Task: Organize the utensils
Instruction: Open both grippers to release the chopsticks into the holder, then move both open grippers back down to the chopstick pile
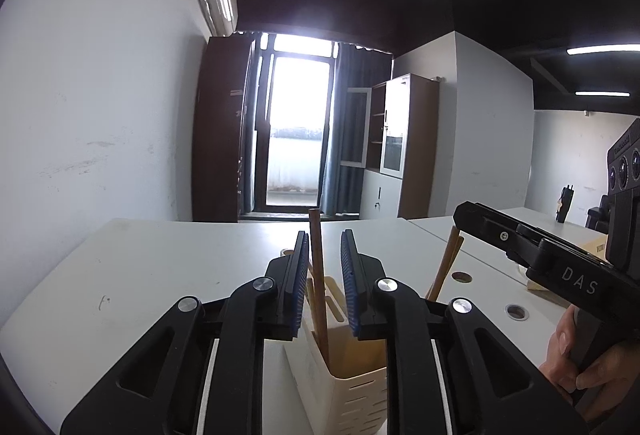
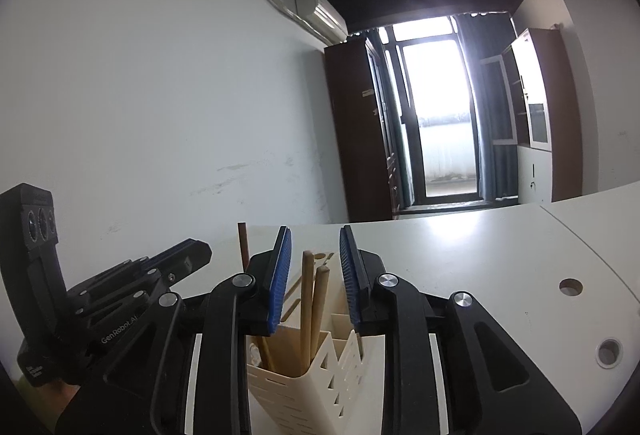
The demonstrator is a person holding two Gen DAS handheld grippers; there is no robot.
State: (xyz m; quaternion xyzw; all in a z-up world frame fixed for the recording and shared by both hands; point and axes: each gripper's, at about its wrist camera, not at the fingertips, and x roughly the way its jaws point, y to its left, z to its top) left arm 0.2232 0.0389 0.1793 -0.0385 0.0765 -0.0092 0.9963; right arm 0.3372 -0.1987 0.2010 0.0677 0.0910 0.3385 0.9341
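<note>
Cream utensil holder [image 2: 304, 387] holds wooden chopsticks [image 2: 311, 307], perhaps three.

Left gripper [image 1: 325, 255] hovering over cream utensil holder [image 1: 344, 375], blue-padded jaws standing apart. Dark wooden chopstick [image 1: 319, 275] standing near upright in holder, rising between pads, touching neither. Lighter wooden sticks [image 1: 444, 267] leaning at right behind holder, tops reaching under right gripper [image 1: 472, 213]; its jaw state not readable from this angle. Hand [image 1: 580, 363] gripping right gripper handle at lower right. White table [image 1: 140, 275] stretching beneath; two round cable holes [image 1: 461, 277] showing at right.
</note>
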